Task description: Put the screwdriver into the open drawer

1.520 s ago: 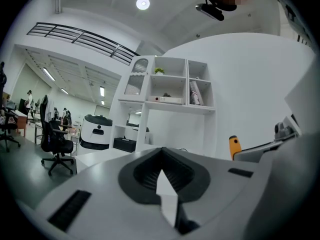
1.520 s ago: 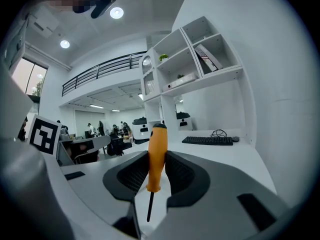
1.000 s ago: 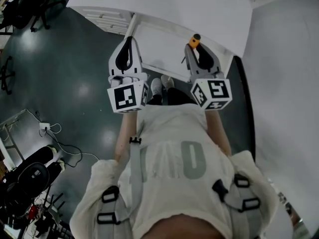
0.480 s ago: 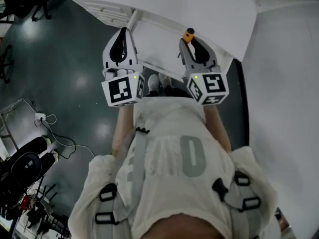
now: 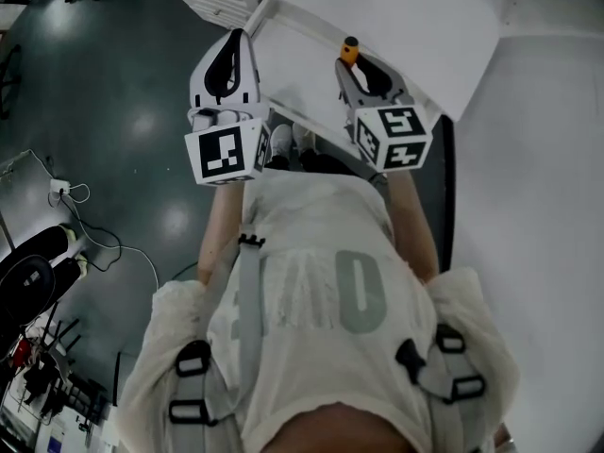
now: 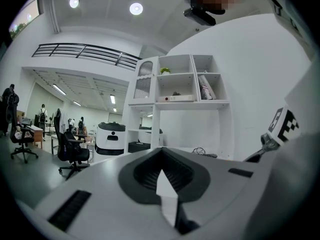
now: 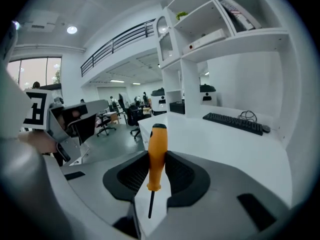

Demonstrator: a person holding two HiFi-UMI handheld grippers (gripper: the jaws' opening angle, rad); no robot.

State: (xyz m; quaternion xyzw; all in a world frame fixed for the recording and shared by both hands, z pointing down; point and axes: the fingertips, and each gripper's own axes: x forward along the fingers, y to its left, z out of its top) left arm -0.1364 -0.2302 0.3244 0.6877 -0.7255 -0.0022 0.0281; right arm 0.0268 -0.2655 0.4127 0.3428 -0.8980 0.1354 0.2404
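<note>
**Two hand-held grippers at a white desk, one carrying a screwdriver**

Seen from above, a person in a pale shirt point(image 5: 311, 291) with harness straps stands at the front edge of a white desk point(image 5: 406, 8). An open white drawer point(image 5: 297, 78) juts out from under that edge, between the two grippers.

The right gripper point(image 5: 353, 64) is clamped on the orange handle of a screwdriver point(image 5: 350, 51). The handle tip pokes out beyond the jaws, close to the desk's front edge and above the drawer. The thin shaft points back toward the person.

The left gripper point(image 5: 236, 41) sits left of the drawer, with its jaws closed together on nothing.

A glossy dark grey floor point(image 5: 123, 111) lies left of the desk, with cables point(image 5: 104, 253) trailing across it. The room is a bright office: a black keyboard point(image 7: 235, 121) rests on the desk, white shelving point(image 6: 185, 84) rises behind it, and office chairs point(image 6: 70, 151) and a railed balcony point(image 6: 85, 51) lie farther off
</note>
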